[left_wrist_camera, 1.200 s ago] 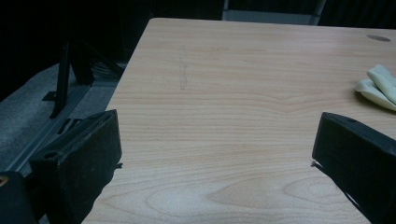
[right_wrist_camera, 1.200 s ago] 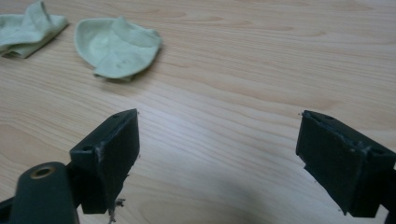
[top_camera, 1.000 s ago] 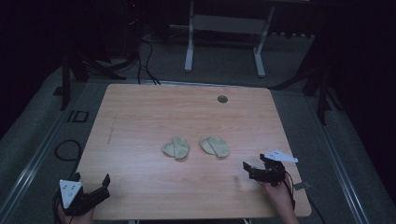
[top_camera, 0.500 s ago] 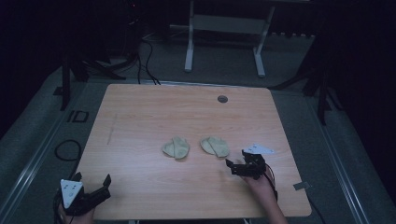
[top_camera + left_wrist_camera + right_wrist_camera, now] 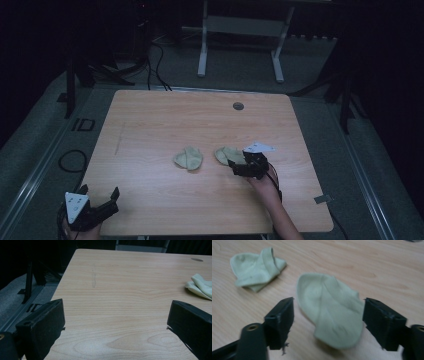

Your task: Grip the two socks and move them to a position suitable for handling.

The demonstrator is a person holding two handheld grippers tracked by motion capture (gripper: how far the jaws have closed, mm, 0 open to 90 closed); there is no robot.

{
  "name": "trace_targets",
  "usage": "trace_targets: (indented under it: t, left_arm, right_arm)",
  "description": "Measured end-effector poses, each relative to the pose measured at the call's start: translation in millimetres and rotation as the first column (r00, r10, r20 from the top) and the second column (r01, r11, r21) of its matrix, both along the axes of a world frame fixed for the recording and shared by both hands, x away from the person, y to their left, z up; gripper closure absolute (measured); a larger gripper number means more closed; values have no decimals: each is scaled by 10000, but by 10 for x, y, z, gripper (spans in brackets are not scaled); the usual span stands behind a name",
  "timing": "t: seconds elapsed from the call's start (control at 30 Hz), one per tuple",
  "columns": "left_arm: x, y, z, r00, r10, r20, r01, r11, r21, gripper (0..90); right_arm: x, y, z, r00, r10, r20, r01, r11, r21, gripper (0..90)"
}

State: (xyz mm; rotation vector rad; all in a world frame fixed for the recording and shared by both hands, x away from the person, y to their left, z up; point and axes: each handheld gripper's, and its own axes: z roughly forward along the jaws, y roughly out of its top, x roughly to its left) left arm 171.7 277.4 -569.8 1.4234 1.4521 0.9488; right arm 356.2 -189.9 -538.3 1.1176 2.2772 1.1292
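Two crumpled pale green socks lie mid-table: the left sock (image 5: 187, 158) (image 5: 257, 267) and the right sock (image 5: 226, 154) (image 5: 329, 315). My right gripper (image 5: 233, 168) (image 5: 328, 301) sits low at the right sock's near side. One jaw stands on each side of the sock and neither pad presses on it. The jaws have just been closing and still stand wide. My left gripper (image 5: 99, 191) (image 5: 116, 305) rests open at the table's near left corner with nothing between its jaws. An edge of the left sock (image 5: 200, 286) shows in the left gripper view.
The wooden table (image 5: 150, 125) has a round cable hole (image 5: 238, 106) near its far edge. A metal stand (image 5: 240, 30) and floor cables (image 5: 157, 55) lie beyond the table. A small grey tag (image 5: 322, 199) sits by the near right edge.
My right gripper has moved left from the near right of the table up to the right sock, with its jaws narrowing a little. The left gripper has stayed put.
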Motion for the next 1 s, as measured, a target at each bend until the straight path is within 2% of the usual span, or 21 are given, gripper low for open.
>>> trace_targets:
  t: [0.17, 0.37, 0.53, 0.7, 0.8, 0.87, 1.0]
  left_arm:
    - [-3, 6, -2, 10000, -23, -13, 23, 10000, -35, 15]
    - [-6, 14, -2, 10000, -38, -2, 38, 10000, -90, 15]
    - [-3, 19, -10, 10000, -63, -62, 63, 9999, -110, 15]
    - [1, 21, -14, 10000, -57, -77, 57, 9999, -110, 15]
    - [-2, 14, -17, 9999, -47, -102, 46, 9999, -91, 15]
    - [-5, 13, -17, 9999, -44, -106, 43, 9999, -93, 15]
    - [-17, 20, -17, 9999, -4, -116, 4, 10000, -73, 15]
  right_arm:
    - [104, 150, 0, 9999, 161, 20, -160, 9992, -377, 380]
    - [248, 289, -89, 9998, 71, -201, -83, 9982, -592, 394]
    - [338, 363, -205, 9992, -37, -405, -3, 9950, -999, 393]
    - [305, 423, -263, 9999, -98, 122, 117, 9865, -1633, 410]
    - [261, 421, -290, 9992, -107, 378, 163, 9887, -1490, 453]
    - [245, 416, -298, 9987, -228, 463, 293, 9891, -1444, 508]
    - [203, 440, -304, 9965, -297, 776, 425, 9846, -1695, 671]
